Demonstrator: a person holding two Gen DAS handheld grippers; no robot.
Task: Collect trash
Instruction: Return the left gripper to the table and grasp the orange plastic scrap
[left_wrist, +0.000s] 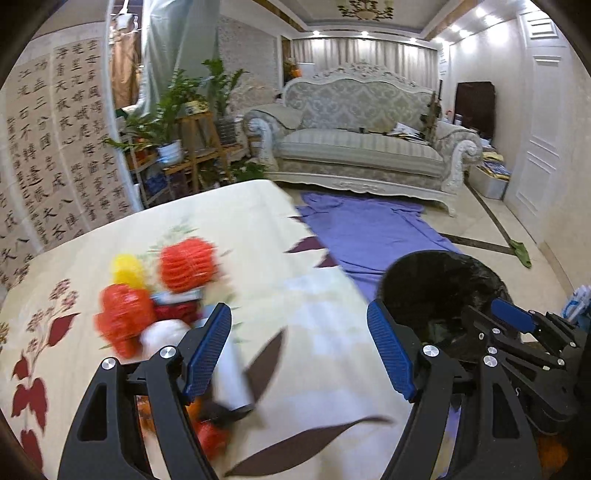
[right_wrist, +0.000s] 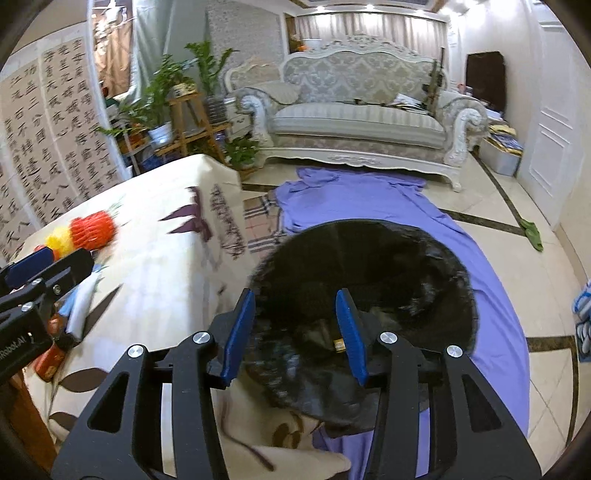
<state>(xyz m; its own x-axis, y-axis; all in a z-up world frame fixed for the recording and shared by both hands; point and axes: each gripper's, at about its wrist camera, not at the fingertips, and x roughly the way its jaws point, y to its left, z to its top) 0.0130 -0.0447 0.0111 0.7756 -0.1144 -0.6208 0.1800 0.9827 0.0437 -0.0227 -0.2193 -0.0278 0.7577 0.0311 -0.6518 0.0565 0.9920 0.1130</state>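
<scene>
A pile of trash lies on the cloth-covered table (left_wrist: 280, 229): red foam fruit nets (left_wrist: 186, 264), a yellow net (left_wrist: 127, 269), a white crumpled wrapper (left_wrist: 162, 338) and a white tube-like piece (left_wrist: 231, 376). My left gripper (left_wrist: 299, 354) is open above the table, just right of the pile. A black-lined trash bin (right_wrist: 362, 280) stands on the floor beside the table. My right gripper (right_wrist: 295, 332) is open and empty over the bin's near rim; it also shows in the left wrist view (left_wrist: 513, 321). The nets also show in the right wrist view (right_wrist: 92, 230).
A purple cloth (right_wrist: 369, 199) covers the floor beyond the bin. An ornate sofa (left_wrist: 362, 144) stands at the back, potted plants (left_wrist: 173, 122) and a wooden stand at the left. A calligraphy screen (left_wrist: 48, 147) lines the left wall.
</scene>
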